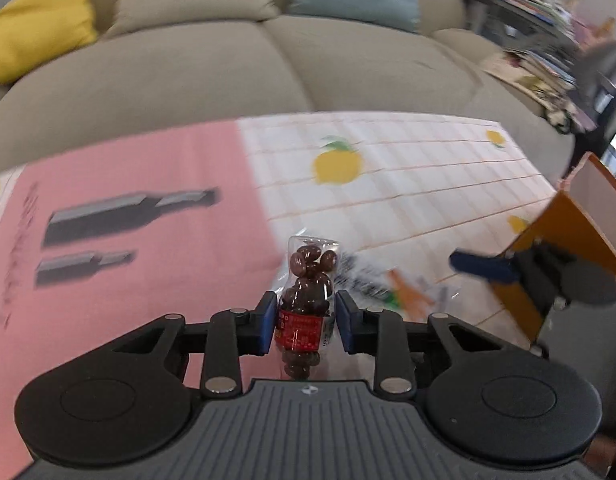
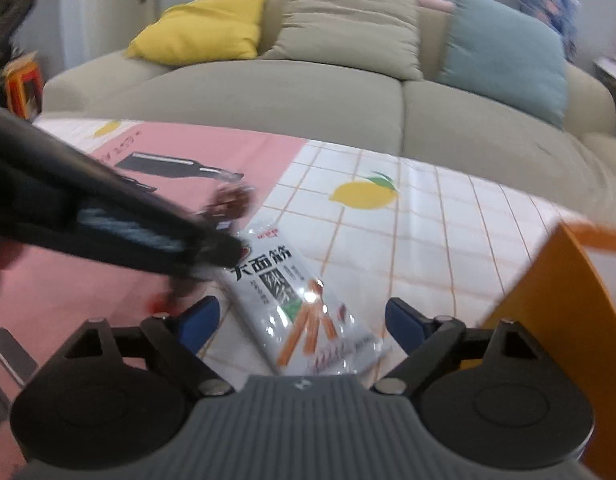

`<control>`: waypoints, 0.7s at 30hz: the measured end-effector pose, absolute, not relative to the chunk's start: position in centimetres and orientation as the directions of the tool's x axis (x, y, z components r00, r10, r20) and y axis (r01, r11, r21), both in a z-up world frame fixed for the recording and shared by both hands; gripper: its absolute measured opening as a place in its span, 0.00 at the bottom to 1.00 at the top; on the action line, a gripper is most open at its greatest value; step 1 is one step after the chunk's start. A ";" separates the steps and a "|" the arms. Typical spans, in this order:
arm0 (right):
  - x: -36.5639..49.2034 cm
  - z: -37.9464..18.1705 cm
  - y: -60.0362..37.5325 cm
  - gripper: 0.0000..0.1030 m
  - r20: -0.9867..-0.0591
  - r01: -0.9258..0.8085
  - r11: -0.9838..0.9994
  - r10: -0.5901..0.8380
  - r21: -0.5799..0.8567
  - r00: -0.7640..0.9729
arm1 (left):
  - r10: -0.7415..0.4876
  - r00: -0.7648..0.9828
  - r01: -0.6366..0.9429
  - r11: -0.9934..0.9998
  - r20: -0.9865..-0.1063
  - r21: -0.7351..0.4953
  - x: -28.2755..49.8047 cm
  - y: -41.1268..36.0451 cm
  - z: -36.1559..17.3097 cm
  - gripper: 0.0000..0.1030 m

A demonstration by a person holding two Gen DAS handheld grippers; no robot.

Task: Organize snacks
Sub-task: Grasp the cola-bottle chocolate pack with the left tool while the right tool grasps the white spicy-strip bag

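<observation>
On the table's lemon-print cloth [image 2: 448, 216], the left claw [image 1: 306, 320] pinches one clear packet of chocolate beans [image 1: 308, 300]; lift it straight, keeping the grip on its red label. The right claw [image 2: 301, 320] stands wide around one white packet of orange snack sticks [image 2: 303, 312], beside one orange box [image 2: 568, 300].

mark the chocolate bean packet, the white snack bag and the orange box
chocolate bean packet [image 1: 308, 280], left wrist view, clear upper part.
white snack bag [image 2: 303, 304], right wrist view, printed middle.
orange box [image 2: 564, 304], right wrist view, near side wall.
</observation>
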State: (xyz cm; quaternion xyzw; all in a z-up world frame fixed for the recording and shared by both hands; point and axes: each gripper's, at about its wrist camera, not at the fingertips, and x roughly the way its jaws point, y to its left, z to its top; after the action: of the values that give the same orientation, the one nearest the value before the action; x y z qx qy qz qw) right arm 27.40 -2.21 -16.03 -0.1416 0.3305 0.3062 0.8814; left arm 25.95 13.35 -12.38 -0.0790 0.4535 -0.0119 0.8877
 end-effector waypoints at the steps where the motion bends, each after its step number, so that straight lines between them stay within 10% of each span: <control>1: 27.7 -16.2 -1.9 0.85 -0.672 -0.639 0.767 0.446 -0.054 0.592 | -0.087 0.578 -0.070 0.985 -0.811 -0.155 25.7 13.8 -12.6 0.34; 13: 29.1 -17.8 -1.0 0.80 -0.702 -0.631 0.775 0.456 0.011 0.547 | -0.095 0.551 -0.103 0.978 -0.829 -0.181 23.2 15.7 -14.1 0.35; 21: 24.3 -17.0 -1.6 0.62 -0.731 -0.488 0.873 0.336 0.004 0.594 | -0.049 0.561 -0.092 0.988 -0.827 -0.121 20.6 14.5 -14.2 0.55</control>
State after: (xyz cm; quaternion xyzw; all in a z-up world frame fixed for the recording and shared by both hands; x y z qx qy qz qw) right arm 24.34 -1.61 -16.97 -0.0987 0.3863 0.2323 0.8872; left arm 20.57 14.53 -14.22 -0.0753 0.4685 0.0123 0.8802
